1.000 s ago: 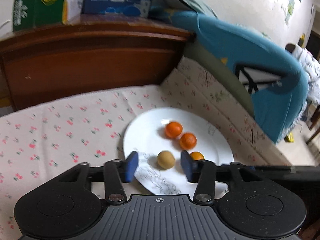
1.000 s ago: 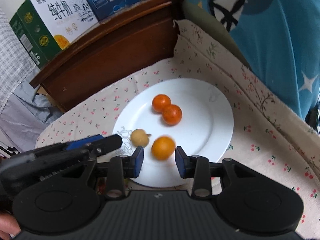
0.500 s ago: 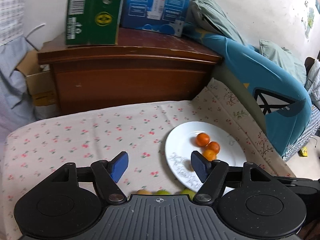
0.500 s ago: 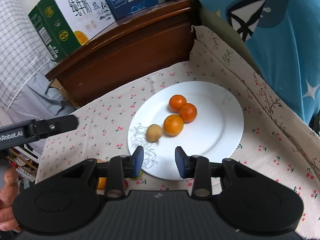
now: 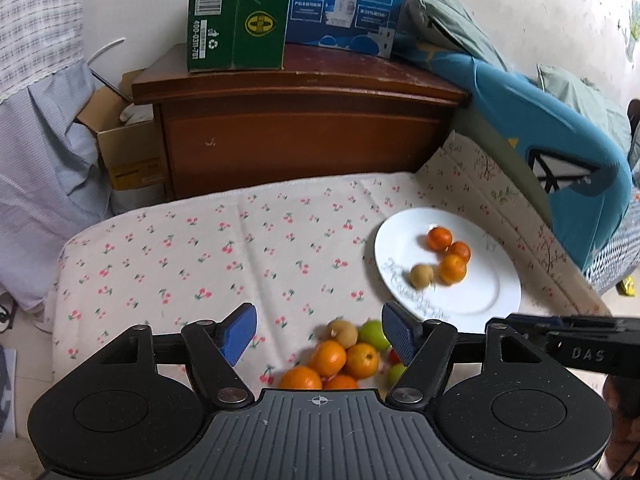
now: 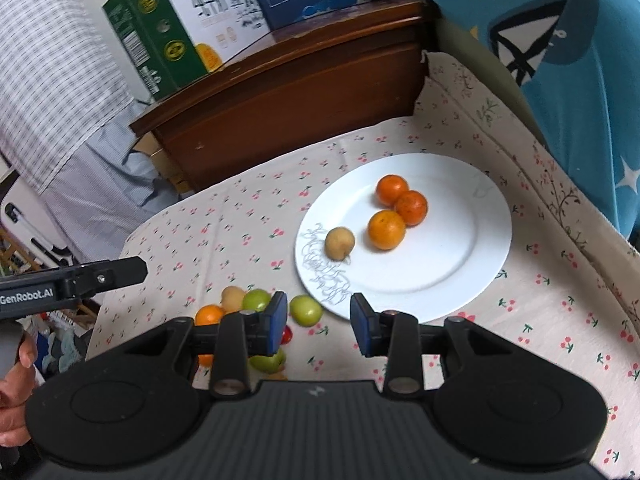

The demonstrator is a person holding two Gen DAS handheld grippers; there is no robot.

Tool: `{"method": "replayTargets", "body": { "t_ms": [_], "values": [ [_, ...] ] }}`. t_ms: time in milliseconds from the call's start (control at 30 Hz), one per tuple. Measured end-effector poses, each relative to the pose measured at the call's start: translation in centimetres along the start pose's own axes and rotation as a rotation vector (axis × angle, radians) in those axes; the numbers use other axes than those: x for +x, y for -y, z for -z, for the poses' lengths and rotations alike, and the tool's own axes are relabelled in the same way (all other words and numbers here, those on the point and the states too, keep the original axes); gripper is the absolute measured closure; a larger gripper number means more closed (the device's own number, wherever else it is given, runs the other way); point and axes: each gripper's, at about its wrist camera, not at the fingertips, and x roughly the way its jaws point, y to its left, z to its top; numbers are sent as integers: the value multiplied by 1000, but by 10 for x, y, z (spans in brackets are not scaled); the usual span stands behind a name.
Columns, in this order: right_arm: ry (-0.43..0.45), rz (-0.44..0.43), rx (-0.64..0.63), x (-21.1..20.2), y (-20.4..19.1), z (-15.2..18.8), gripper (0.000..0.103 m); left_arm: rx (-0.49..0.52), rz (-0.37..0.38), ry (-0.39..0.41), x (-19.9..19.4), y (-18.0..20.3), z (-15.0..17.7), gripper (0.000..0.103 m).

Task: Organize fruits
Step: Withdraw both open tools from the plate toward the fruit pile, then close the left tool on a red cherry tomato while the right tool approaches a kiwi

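Note:
A white plate (image 5: 496, 292) (image 6: 472, 256) on the cherry-print cloth holds three oranges (image 6: 386, 229) and a small tan fruit (image 6: 339, 243) (image 5: 421, 275). A loose pile of oranges (image 5: 362, 360), green fruits (image 6: 305, 310) and a tan fruit (image 5: 342, 331) lies on the cloth in front of the plate's left side. My left gripper (image 5: 320, 334) is open and empty, above the pile. My right gripper (image 6: 319, 322) is open and empty, over the plate's near edge, with a green fruit just beyond its left finger.
A wooden cabinet (image 5: 304, 128) with a green carton (image 5: 236, 16) and a blue box (image 5: 344, 4) stands behind the table. Blue bedding (image 5: 560, 140) lies along the right side. A cardboard box (image 5: 124, 152) sits on the floor at the left.
Both grippers have drawn back from the plate toward me and to the left. The right one released an orange onto the plate. The loose fruit pile has come into view.

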Motion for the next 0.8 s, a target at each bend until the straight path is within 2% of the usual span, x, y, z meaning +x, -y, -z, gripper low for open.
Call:
{"method": "replayTargets", "body": {
  "t_ms": [300,800],
  "values": [
    [-52,-23,-38,1,-4,18,67,60,4,-78,9,-2,36,34],
    [-113,-45,-63,13,-11,38,67,138,46,-139,28,-6,69,34]
  ]
}}
